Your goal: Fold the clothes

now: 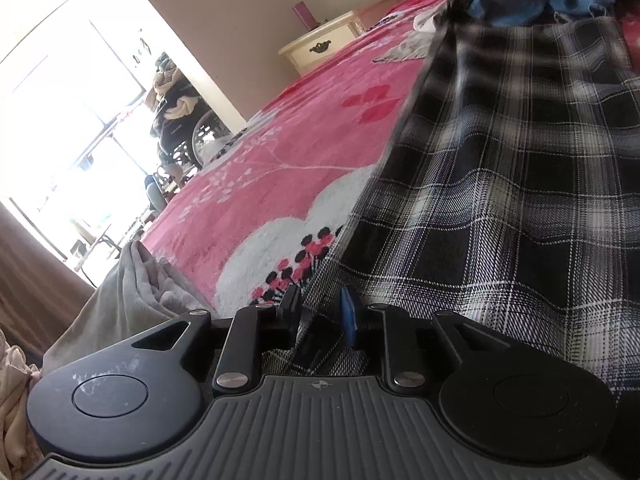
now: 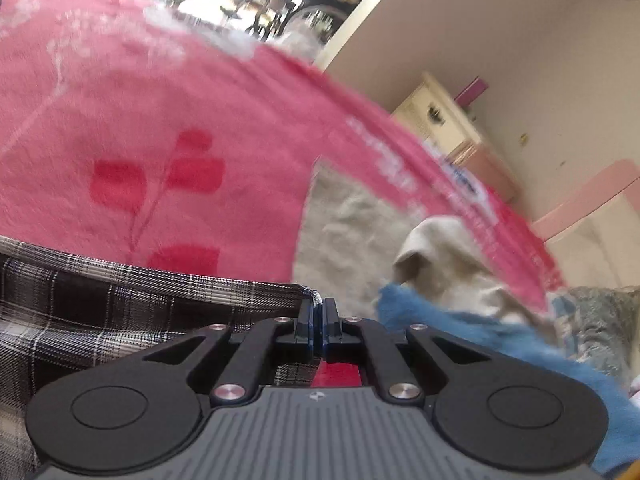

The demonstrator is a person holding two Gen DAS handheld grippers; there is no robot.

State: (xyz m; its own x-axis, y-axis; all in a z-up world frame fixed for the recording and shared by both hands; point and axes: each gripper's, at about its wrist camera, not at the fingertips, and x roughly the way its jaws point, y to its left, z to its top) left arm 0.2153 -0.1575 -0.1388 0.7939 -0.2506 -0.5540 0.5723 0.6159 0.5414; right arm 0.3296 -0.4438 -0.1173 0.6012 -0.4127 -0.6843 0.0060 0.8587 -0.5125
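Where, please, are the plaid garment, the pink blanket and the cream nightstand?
plaid garment (image 1: 500, 200): left wrist view, middle of the checked cloth.
pink blanket (image 1: 288, 152): left wrist view, bare pink area.
cream nightstand (image 1: 320, 42): left wrist view, drawer front.

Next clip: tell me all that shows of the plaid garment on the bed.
The plaid garment is woven-looking cloth, checked black, white and grey. It lies spread over the pink blanket, rumpled in soft folds. In the left wrist view its near edge runs between the fingers of the left hand-held gripper, whose jaws stand apart and do not clamp it. In the right wrist view the right hand-held gripper is shut on a hemmed corner. What kind of garment it is cannot be told.
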